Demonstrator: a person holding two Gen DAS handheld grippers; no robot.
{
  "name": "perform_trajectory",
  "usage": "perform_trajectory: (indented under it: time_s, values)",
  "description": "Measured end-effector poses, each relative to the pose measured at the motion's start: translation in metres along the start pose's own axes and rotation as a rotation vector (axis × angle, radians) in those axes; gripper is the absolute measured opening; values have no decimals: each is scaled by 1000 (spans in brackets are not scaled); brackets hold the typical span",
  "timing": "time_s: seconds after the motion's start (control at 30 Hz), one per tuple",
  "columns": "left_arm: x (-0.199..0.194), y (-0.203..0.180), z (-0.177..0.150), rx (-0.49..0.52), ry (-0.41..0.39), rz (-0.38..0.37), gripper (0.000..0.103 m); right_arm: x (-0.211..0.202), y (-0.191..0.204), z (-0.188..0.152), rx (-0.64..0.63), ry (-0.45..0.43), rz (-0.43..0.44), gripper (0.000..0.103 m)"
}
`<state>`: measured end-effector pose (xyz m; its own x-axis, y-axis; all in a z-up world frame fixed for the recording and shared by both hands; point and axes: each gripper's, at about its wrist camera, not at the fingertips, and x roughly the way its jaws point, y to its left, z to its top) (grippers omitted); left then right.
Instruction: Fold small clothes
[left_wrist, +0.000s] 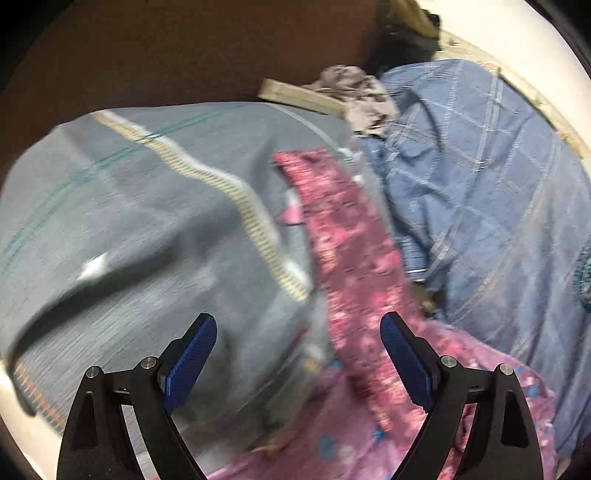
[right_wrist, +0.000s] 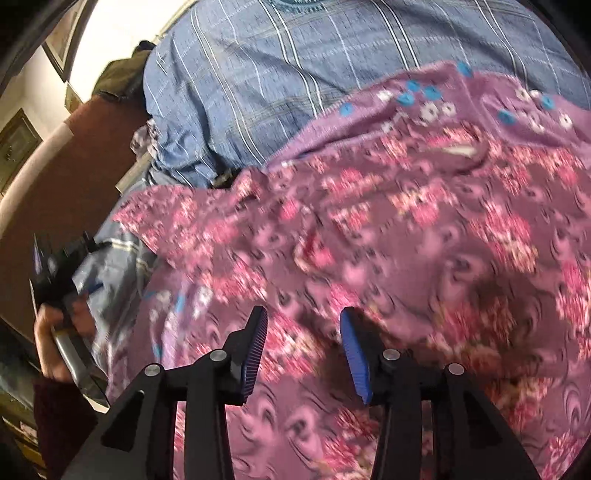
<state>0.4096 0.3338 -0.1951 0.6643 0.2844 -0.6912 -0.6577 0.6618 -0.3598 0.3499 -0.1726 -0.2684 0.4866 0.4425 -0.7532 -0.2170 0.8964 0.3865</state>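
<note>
Hovering over the pink floral garment (right_wrist: 388, 229), both grippers empty.
Left gripper (left_wrist: 298, 334) gaped wide, right gripper (right_wrist: 303, 325) part-open, nothing pinched; garment lay rumpled on blue checked cloth (right_wrist: 236, 81). Next, prob.: grab an edge.

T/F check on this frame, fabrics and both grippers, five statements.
1. The left gripper is open with nothing between its blue pads. True.
2. The right gripper is clamped on the blue checked cloth. False: it is open over the pink floral fabric, gripping nothing.
3. The pink floral fabric lies partly over the blue checked cloth. True.
4. The grey cloth with a beige striped band is neatly folded. False: it lies spread and creased.
5. A hand shows at the right wrist view's left edge. True.
</note>
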Motion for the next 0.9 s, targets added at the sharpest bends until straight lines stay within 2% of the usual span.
perform_trajectory:
  time_s: [0.13, 0.2, 0.23, 0.33, 0.57, 0.63, 0.8, 0.9]
  values:
    - [33, 3, 8, -57, 69, -103, 90, -8, -3, 1, -5, -14, 25, 44]
    - [52, 5, 10, -88, 122, -120, 89, -11, -8, 2, 2, -15, 36, 44]
    - [64, 9, 10, -126, 158, -141, 88, -12, -11, 2, 3, -17, 36, 44]
    - [86, 17, 9, -221, 199, -186, 86, -15, -18, 3, 16, -22, 36, 44]
    - [114, 19, 21, -282, 161, -236, 83, -14, -30, 2, 37, -3, 53, 44]
    - [122, 17, 26, -287, 150, -245, 77, -14, -32, 1, 40, 0, 53, 44]
    - [142, 7, 37, -284, 129, -267, 69, -21, -32, 0, 19, -24, 34, 43]
    - [143, -2, 37, -252, 106, -252, 54, -21, -33, 0, 11, -31, 18, 43]
